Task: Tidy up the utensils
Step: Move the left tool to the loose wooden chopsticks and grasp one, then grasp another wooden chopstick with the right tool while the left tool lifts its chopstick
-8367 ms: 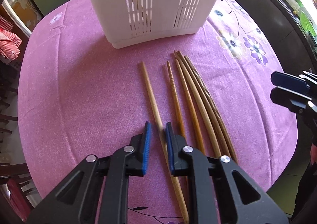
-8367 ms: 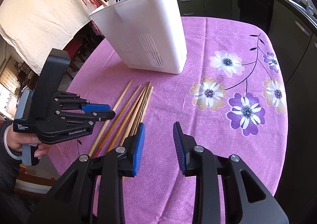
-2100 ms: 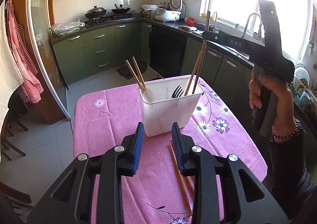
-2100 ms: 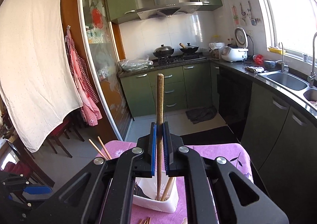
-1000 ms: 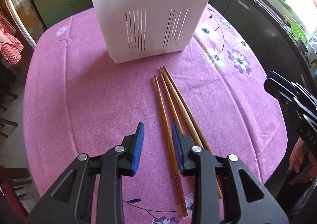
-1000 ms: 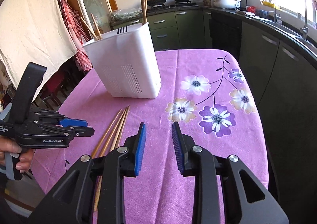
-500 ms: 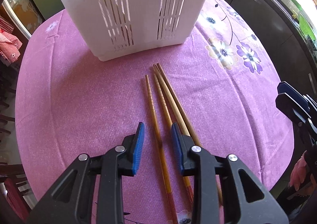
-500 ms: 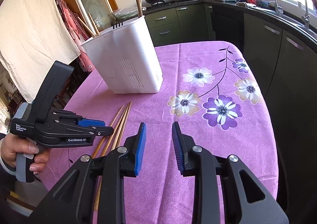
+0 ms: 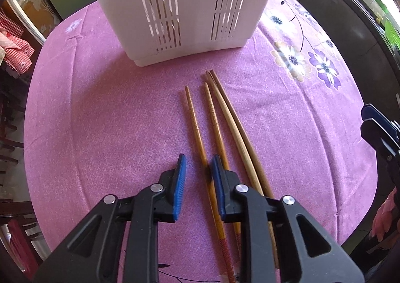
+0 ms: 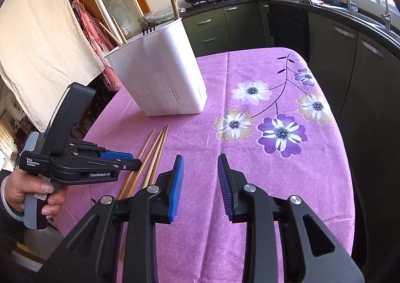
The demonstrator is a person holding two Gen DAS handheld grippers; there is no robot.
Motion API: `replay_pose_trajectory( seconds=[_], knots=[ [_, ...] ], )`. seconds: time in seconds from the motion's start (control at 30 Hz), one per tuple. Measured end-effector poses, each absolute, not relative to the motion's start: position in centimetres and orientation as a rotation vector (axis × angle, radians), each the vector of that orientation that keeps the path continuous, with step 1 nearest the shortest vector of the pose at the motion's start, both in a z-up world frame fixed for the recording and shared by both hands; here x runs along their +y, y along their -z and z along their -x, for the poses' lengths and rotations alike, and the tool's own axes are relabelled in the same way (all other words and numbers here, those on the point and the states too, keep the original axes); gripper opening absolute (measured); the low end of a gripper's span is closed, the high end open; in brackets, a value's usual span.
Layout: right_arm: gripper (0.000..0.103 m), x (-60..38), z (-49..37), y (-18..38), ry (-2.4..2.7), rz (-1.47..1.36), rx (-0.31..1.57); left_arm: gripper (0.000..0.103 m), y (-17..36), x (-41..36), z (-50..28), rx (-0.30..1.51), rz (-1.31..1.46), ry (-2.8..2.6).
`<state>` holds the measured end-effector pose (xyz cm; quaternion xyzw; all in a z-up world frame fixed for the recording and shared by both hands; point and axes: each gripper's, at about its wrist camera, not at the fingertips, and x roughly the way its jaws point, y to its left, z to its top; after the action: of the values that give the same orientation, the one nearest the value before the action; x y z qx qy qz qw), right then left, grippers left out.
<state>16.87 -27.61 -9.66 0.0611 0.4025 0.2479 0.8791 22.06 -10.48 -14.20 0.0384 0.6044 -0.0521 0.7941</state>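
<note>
Purple tablecloth (image 9: 100, 118) is carrying four chopsticks near the white holder (image 9: 190, 8); the left gripper (image 9: 197, 178), having dropped lower, is closing around the leftmost chopstick (image 9: 193, 120), starting the next pickup; the right gripper (image 10: 200, 180) is opening, empty.

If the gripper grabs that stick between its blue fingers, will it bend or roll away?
The leftmost chopstick looks like stiff wood, so it probably won't bend. It is thin and round, so it might roll on the tablecloth if nudged. The left gripper is closing around it, and its ridged blue pads likely help against slipping.
</note>
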Motion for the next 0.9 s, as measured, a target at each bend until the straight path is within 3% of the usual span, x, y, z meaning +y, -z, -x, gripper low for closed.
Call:
replay_pose_trajectory(
  seconds=[0.13, 0.17, 0.27, 0.53, 0.9],
  knots=[
    [0.031, -27.3, -16.8, 9.6, -0.524, -0.120, 0.841, 0.020, 14.4, -11.3, -21.8, 1.296, -0.110, 0.116],
    [0.031, -27.2, -16.7, 9.6, -0.527, -0.117, 0.842, 0.011, 14.5, -11.4, -21.9, 1.300, -0.106, 0.118],
    [0.032, -27.2, -16.8, 9.8, -0.529, -0.117, 0.847, 0.006, 14.4, -10.7, -21.9, 1.306, -0.083, 0.114],
    [0.032, -26.4, -17.6, 10.6, -0.554, -0.125, 0.891, 0.006, 10.8, -8.9, -20.2, 1.170, -0.026, 0.115],
    [0.031, -21.5, -19.3, 11.9, -0.636, -0.078, 0.984, 0.006, 3.5, -3.1, -14.3, 0.812, 0.006, 0.091]
  ],
)
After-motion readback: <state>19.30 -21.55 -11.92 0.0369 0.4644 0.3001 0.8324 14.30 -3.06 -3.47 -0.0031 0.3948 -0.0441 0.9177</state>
